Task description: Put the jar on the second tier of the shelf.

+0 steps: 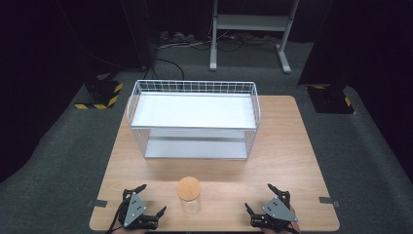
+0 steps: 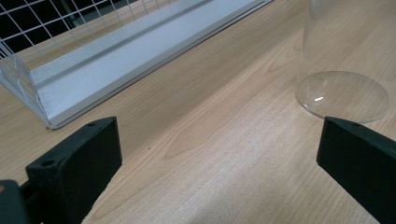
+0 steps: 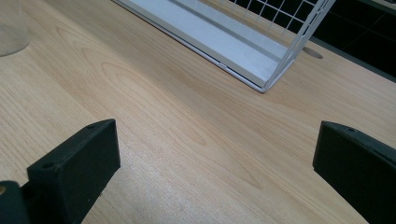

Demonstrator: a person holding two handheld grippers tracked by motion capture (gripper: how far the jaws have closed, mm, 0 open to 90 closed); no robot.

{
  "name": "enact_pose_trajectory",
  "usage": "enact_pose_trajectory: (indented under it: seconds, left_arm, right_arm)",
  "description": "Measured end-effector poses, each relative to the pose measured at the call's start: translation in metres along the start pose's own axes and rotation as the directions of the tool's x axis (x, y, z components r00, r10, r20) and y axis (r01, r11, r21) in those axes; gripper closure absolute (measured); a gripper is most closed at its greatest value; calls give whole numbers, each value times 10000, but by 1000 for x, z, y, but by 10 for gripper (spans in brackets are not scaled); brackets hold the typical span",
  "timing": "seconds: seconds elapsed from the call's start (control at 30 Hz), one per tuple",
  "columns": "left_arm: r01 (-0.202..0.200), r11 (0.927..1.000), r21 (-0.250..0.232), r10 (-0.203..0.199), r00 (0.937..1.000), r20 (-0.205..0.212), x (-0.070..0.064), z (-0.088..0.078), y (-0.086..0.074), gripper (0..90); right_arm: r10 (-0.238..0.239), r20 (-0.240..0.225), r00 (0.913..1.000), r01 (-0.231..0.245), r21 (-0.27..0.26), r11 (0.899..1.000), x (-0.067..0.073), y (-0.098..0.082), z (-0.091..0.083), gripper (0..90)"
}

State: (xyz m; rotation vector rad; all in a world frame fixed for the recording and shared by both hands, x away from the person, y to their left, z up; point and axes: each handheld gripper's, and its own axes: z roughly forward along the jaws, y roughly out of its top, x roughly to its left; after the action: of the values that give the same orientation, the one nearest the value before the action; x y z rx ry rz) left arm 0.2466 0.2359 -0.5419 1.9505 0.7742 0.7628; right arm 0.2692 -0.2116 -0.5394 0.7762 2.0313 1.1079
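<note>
A clear glass jar [image 1: 189, 195] with a round wooden lid stands near the table's front edge, between my two grippers. My left gripper [image 1: 152, 200] rests at the front left, open, nothing between its jaws. In the left gripper view the jar's glass base [image 2: 342, 95] sits ahead to the right, apart from the wide-spread gripper [image 2: 219, 154]. My right gripper [image 1: 260, 197] lies at the front right, also open and empty. The right gripper view has the jar's base [image 3: 11, 35] at the far upper left, well away from the gripper [image 3: 215, 154].
A white wire two-tier shelf rack [image 1: 192, 122] stands on the wooden table [image 1: 292, 146] behind the jar; its lower shelf edge [image 2: 140, 51] and corner [image 3: 266, 86] appear in the gripper views. A white metal stand [image 1: 251, 29] is on the dark floor beyond.
</note>
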Motion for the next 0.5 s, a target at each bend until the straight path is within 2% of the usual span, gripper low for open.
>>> enact_pose_trajectory:
  seconds: [0.23,0.33,0.5]
  left_arm:
    - [51,10000,-20,-50,9996,279,2,0,0,4]
    - [220,9997,-73,-218,9994,277,3,0,-1,5]
    - [220,9996,-174,-215,9994,284,3,-2,-1,5]
  right_arm:
    - [167,-25,9999,-168,-100,9998,-2,0,-1,2]
    - [105,-26,9999,-106,-74,9999,-1,0,0,2]
    - [63,94,9999,-62,-50,10000,-1,0,0,2]
